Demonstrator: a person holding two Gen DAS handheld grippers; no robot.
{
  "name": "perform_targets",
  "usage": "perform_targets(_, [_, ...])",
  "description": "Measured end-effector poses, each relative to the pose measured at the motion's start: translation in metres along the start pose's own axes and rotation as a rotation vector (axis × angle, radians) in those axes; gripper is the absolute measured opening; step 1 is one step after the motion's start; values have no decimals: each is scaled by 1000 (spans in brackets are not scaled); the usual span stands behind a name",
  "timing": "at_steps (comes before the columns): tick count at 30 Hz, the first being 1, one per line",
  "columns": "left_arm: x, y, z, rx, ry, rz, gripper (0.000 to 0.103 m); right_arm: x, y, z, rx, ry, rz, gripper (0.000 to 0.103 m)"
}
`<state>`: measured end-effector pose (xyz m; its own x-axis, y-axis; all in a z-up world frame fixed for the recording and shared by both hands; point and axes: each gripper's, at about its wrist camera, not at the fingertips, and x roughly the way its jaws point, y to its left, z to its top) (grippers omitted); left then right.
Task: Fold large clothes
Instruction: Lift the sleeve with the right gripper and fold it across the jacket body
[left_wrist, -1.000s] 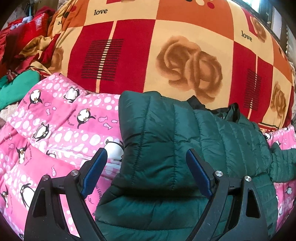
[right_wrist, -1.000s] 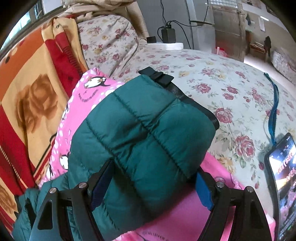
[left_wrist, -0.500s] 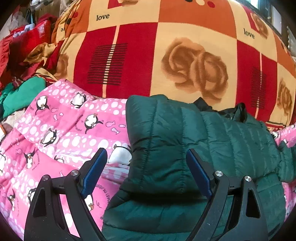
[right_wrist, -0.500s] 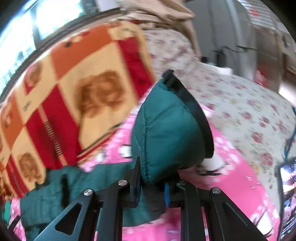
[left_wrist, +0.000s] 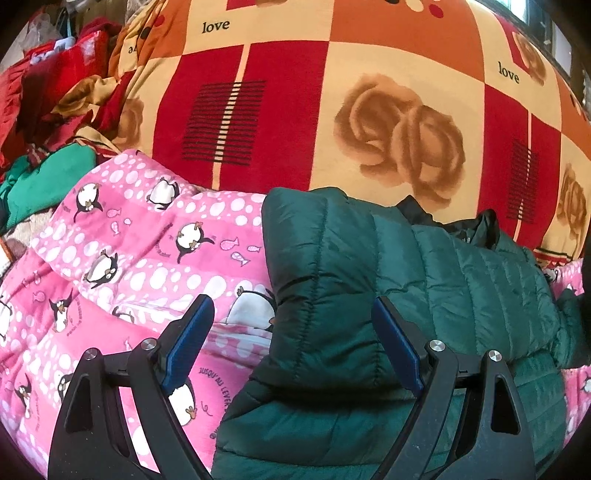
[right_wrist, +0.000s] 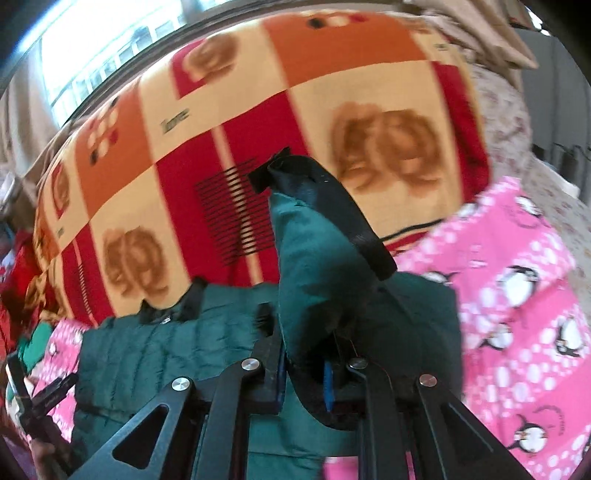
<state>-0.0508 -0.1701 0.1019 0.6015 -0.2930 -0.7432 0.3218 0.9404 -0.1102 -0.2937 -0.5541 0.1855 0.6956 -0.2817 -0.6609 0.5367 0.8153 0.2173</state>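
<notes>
**Right claw lifts a sleeve of the green jacket**

The dark green quilted jacket (left_wrist: 424, 295) lies on a pink penguin-print blanket (left_wrist: 129, 266), with the red, orange and cream rose-patterned blanket (left_wrist: 332, 110) rising just behind it. The left claw (left_wrist: 291, 343) is spread wide, its blue-padded fingers (left_wrist: 188, 343) apart, the right one by a folded sleeve of the jacket, the left one over the pink blanket; it grips nothing. The right claw (right_wrist: 304, 373) is pressed together, pinching a sleeve (right_wrist: 306, 280) of the jacket, which stands up above the jacket's body with its black cuff (right_wrist: 332, 206) topmost. Left of the jacket, red and green clothes (left_wrist: 48, 173) lie heaped.
</notes>
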Motion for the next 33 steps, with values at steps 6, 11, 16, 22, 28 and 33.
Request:
perform_targets(6, [-3,3,3,-16,-5,-14,87,18,58,4,-80,45,66,13])
perform_targets(11, [-4,6,5,-35,9,-36,87,35,104,5,-123,78,114,13])
perform_targets(16, [-5,11,7,-58,17,-58,87,57,148,-5,-172,122,148,13])
perform_targets(22, [-11,15,10,-66,12,-83,87,78,209,-14,-241,165,205,13])
perform_targets(28, [-16,31,15,-136,10,-131,87,95,263,-36,-305,224,260,13])
perform_targets(33, [-12,41,18,-192,24,-161,87,115,289,-61,-313,275,293,14])
